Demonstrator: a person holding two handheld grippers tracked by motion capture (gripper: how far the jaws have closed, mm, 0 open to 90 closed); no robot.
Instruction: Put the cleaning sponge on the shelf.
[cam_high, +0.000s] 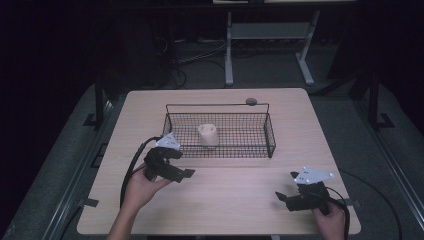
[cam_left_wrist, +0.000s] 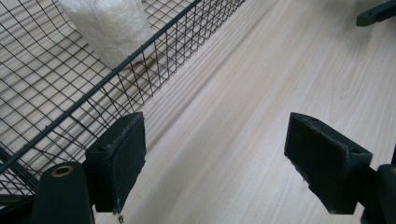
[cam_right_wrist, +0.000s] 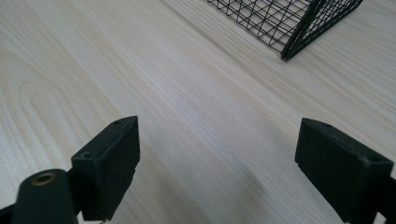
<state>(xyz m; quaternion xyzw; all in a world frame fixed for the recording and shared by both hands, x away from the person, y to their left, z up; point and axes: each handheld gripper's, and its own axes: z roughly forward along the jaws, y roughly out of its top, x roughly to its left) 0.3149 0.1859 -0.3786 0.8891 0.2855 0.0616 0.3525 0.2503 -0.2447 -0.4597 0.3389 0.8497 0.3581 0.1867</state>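
Presently we note both tools, left tool (cam_high: 186, 173) and right tool (cam_high: 281, 196), wide and empty over the worktop (cam_high: 240, 195), the pale roll (cam_high: 208, 135) standing inside the wire basket (cam_high: 270, 135); approach should clear its near wall.

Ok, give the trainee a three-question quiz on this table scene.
1. True or false: the white object sits inside the wire basket.
2. Multiple choice: the left gripper is A) shut on the basket rim, B) open above bare table just in front of the basket, C) open inside the basket.
3. Short answer: what does the right gripper hold between its jaws?

Key: 1 true. 2 B. 3 nothing; its jaws stand wide apart over the table, near the front right corner.
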